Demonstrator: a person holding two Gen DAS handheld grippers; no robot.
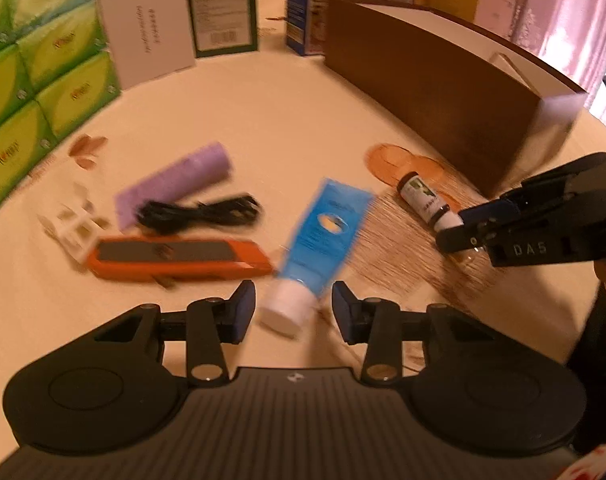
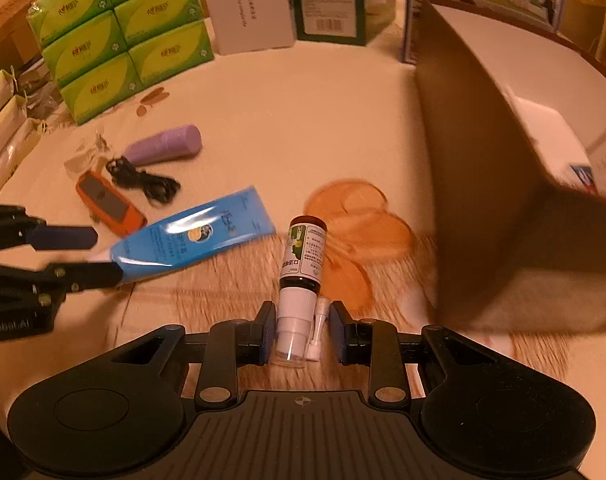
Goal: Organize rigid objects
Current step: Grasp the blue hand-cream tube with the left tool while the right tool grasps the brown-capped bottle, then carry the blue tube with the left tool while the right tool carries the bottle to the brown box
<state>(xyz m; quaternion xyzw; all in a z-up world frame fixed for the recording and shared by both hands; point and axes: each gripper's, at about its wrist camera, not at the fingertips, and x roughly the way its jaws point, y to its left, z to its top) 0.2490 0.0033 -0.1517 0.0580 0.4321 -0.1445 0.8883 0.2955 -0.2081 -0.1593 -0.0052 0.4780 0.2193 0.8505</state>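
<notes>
My left tongs straddle tube cap, ungripped; right tongs straddle bottle nozzle, ungripped. Risk: round caps slip sideways.

We see bare tablecloth mid-table, brown box wall blocking our right, tissue packs and cartons lining the far edge, clutter left.

i count six green tissue packs at eleven o'clock, two tubes, blue and purple, one spray bottle, one orange device.
</notes>
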